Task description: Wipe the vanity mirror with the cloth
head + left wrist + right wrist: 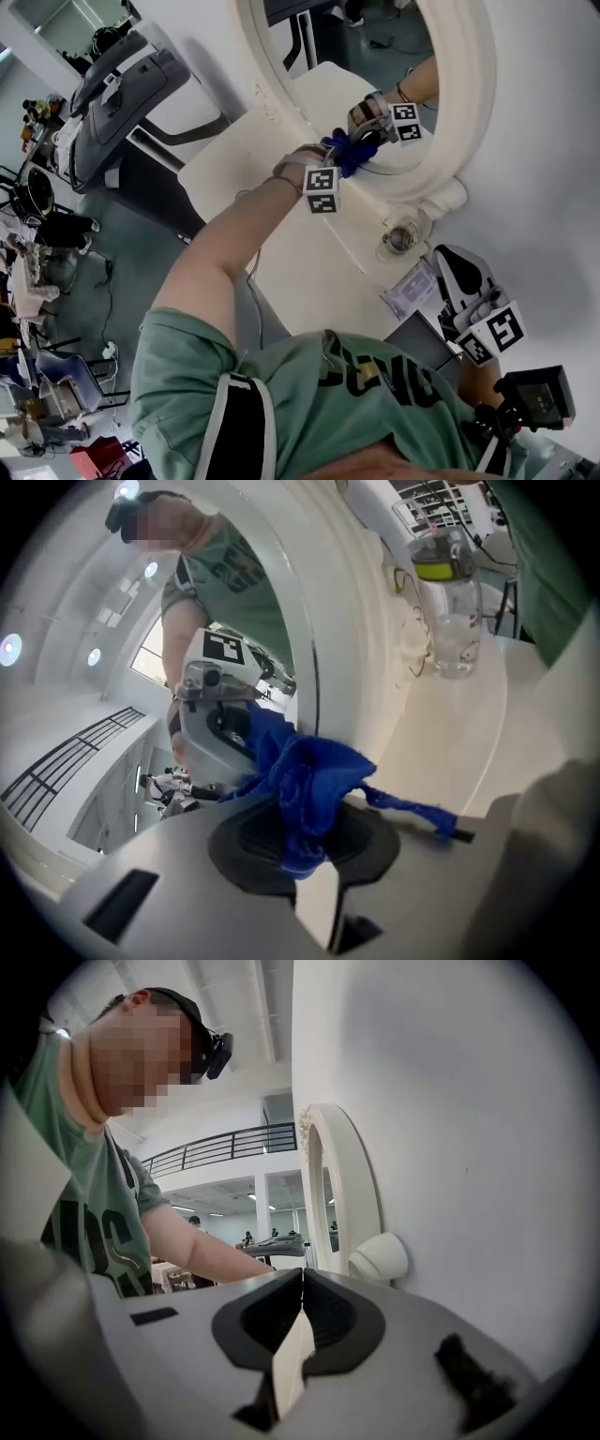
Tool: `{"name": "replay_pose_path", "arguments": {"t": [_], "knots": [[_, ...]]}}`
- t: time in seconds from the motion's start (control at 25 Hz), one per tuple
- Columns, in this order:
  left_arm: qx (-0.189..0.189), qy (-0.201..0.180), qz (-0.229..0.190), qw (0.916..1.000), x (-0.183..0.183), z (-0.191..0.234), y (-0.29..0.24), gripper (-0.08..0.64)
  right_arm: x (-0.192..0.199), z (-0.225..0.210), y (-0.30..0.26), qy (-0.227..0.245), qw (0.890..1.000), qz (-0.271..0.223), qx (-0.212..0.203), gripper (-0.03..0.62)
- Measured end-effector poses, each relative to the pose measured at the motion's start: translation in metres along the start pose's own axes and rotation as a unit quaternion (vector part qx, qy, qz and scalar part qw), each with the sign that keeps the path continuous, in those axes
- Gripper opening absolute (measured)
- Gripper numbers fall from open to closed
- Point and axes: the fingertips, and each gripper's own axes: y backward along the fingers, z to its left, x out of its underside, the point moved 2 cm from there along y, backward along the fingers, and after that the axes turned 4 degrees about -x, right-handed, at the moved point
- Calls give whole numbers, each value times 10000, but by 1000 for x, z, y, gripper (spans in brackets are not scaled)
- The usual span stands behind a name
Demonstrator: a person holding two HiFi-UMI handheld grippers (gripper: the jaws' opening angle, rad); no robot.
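The vanity mirror (375,37) has a thick white oval frame (469,103) and stands on a white table (281,253) against the wall. My left gripper (339,159) is shut on a bunched blue cloth (352,150), which is pressed against the lower edge of the glass. In the left gripper view the cloth (305,780) spills over the shut gripper (302,803), and the glass (225,677) reflects that gripper. My right gripper (452,270) hangs low at the right, away from the mirror. In its own view this gripper (302,1277) is shut and empty, with the mirror (330,1199) edge-on ahead.
A clear glass jar (401,238) stands on the table by the mirror's base, also seen as the jar (448,607) in the left gripper view. A small printed packet (412,289) lies near the table's edge. A treadmill (122,84) stands on the floor beyond. A white wall (450,1129) is on the right.
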Motion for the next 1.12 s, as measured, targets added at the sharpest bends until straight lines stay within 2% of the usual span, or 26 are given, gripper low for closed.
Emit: {"name": "replay_pose_path", "arguments": {"t": [0.12,0.2,0.32,0.4,0.44,0.52,0.56,0.64,0.72,0.84,0.92,0.96,1.0,1.04,1.12], "knots": [[74,-50,314,9995,17,4,-10,74,0,-3,-1,11,10000,-75,18,12],[86,173,466,9987,24,4,-16,74,3,-6,1,56,9999,-88,13,12],[9,851,638,9943,40,2,-18,75,6,-7,-2,118,9999,-99,-66,12],[0,1575,660,9853,57,-1,-7,78,8,-5,-8,172,9997,-111,-135,12],[4,2010,598,9778,63,-4,4,79,8,-4,-11,189,9996,-118,-169,14],[-36,2953,345,9548,64,-12,36,80,7,-4,-6,192,9994,-141,-246,12],[-83,3440,173,9388,57,-18,59,80,6,-4,1,187,9992,-155,-308,14],[-203,4336,-204,9006,34,-40,111,80,1,-3,22,194,9984,-182,-496,12],[-326,5040,-499,8617,12,-74,171,81,-7,7,44,219,9972,-194,-681,12],[-484,5831,-1174,8024,-28,-117,268,81,-23,37,71,111,9973,-126,-711,12],[-458,6195,-1709,7648,-45,-128,306,81,-26,47,70,-146,9979,-88,-633,12],[-428,6297,-1916,7517,-46,-132,314,81,-23,47,63,-278,9977,-78,-611,12],[-394,6335,-2081,7442,-46,-136,319,81,-18,46,54,-377,9976,-72,-584,12],[-352,6319,-2219,7418,-45,-141,322,81,-11,46,46,-450,9975,-66,-539,12],[-262,6205,-2433,7451,-44,-156,332,81,4,54,37,-621,9972,-54,-421,12]]}}
